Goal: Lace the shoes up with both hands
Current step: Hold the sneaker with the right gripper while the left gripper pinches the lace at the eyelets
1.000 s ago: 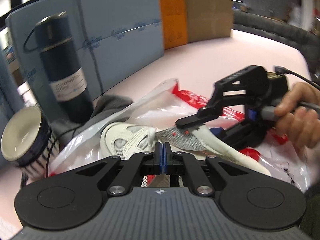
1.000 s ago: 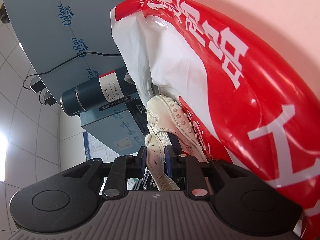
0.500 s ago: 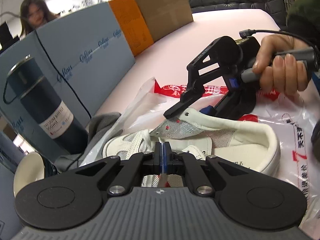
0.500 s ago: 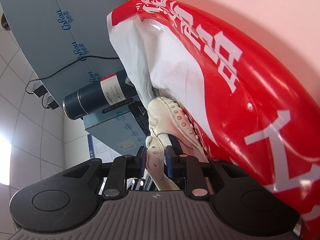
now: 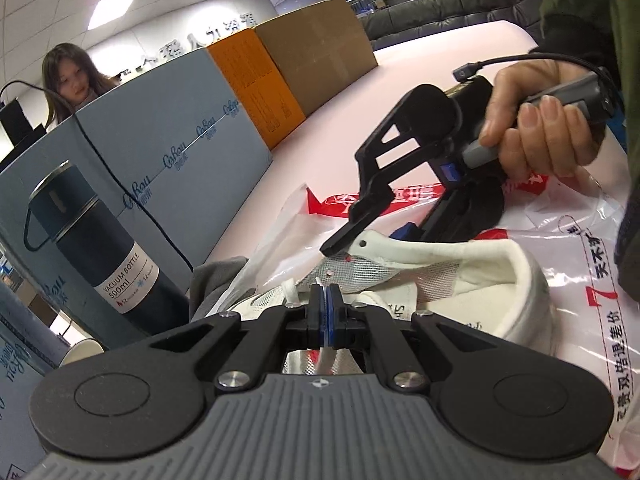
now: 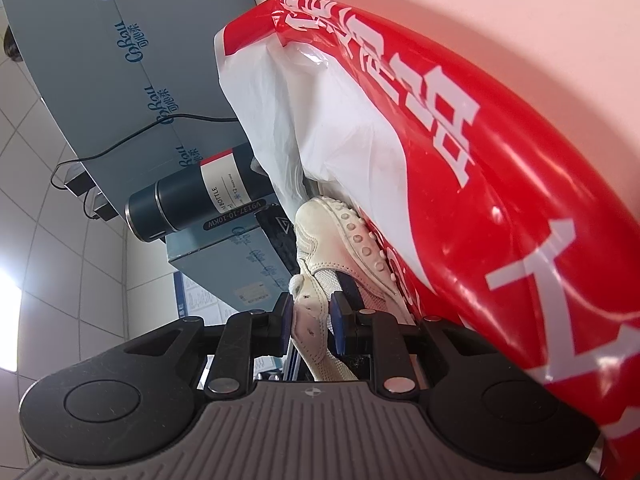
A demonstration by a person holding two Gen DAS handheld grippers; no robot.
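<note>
A white mesh shoe [image 5: 480, 276] lies on a red and white plastic bag [image 5: 560, 248] on the pink table [image 5: 340, 120]. My left gripper [image 5: 325, 312] is shut on a white shoelace [image 5: 326, 360], which runs down between its blue pads just in front of the shoe's tongue. A hand [image 5: 536, 132] holds my right gripper [image 5: 344, 240], which is shut on the shoe's eyelet flap [image 5: 372, 242]. In the right wrist view, that cream flap [image 6: 308, 320] sits between the pads of the right gripper [image 6: 310, 312], with the shoe's toe [image 6: 340, 232] beyond and the bag [image 6: 480, 160] at the right.
A dark blue vacuum bottle [image 5: 92, 240] stands at the left against grey-blue cartons [image 5: 160, 140], with a black cable across them. Orange [image 5: 256, 80] and brown [image 5: 316, 36] boxes stand behind. A grey cloth [image 5: 216, 280] and a cup [image 5: 84, 352] lie nearby. A person [image 5: 72, 76] sits behind the cartons.
My left gripper has rolled, so the shoe and bottle now show more upright, and it has shifted slightly, still shut. The right gripper keeps its hold on the flap and has not moved.
</note>
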